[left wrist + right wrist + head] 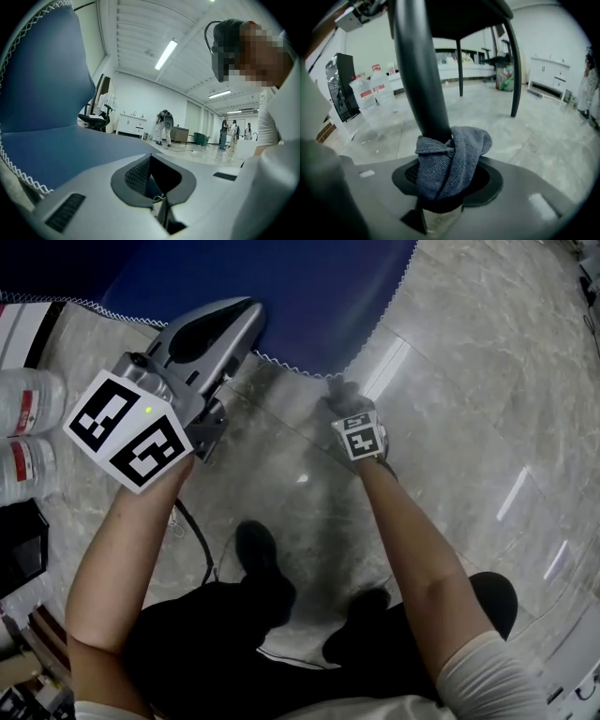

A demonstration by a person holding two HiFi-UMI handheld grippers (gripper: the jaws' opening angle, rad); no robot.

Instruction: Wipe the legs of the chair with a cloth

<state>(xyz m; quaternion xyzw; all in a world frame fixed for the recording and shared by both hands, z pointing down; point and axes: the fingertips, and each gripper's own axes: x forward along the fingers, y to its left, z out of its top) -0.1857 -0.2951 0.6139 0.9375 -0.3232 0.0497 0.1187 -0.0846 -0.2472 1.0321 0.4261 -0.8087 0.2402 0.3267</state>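
Note:
A chair with a blue seat (272,277) stands on thin black legs. My right gripper (445,183) is shut on a grey-blue cloth (452,157), and the cloth is pressed around the near black leg (417,70). In the head view the right gripper (347,399) reaches under the seat's stitched front edge, where its tips are hidden. My left gripper (239,320) lies at the seat's left edge. In the left gripper view the blue seat (61,150) and its white stitching show between the jaws of the left gripper (154,183), which is closed on that edge.
Two more black legs (513,70) stand behind on the glossy stone floor (469,427). Water bottles (23,427) and a black box (19,545) sit at the left. The person's feet (258,554) are just below the chair. Far off are an office chair (96,119) and several people (164,126).

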